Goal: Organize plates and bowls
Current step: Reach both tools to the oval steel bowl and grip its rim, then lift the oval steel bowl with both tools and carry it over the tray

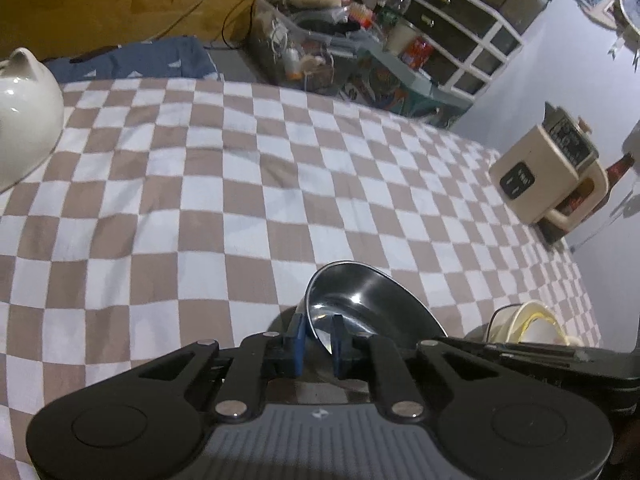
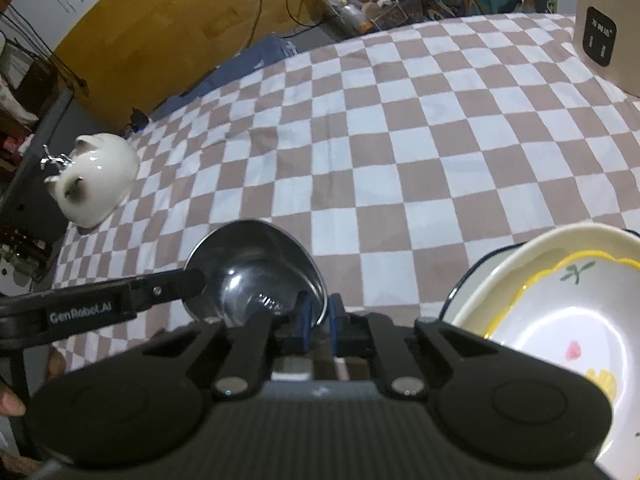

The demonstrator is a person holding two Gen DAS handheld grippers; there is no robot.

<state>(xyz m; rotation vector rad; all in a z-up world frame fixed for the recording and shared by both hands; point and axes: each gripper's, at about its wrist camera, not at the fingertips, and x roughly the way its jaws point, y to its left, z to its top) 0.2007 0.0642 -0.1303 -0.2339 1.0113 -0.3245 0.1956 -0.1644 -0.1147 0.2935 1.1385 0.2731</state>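
Note:
A shiny steel bowl (image 1: 360,300) rests on the brown-and-white checkered cloth (image 1: 240,200). My left gripper (image 1: 318,340) is shut on its near rim, one blue pad inside and one outside. In the right wrist view the same steel bowl (image 2: 256,264) has my right gripper (image 2: 320,320) shut on its right rim. A finger of the left gripper (image 2: 172,286) reaches its left rim there. Beside the bowl stands a stack of cream plates (image 2: 500,280), with a yellow-edged flowered dish (image 2: 568,320) on top. The plate stack (image 1: 528,320) also shows in the left wrist view, at the lower right.
A white cat-shaped ceramic piece (image 2: 96,176) sits at the cloth's left edge. A beige appliance (image 1: 548,172) stands at the right edge. A cluttered clear box (image 1: 300,48) and drawers (image 1: 460,28) lie beyond the far edge. The cloth (image 2: 400,140) spreads ahead of the bowl.

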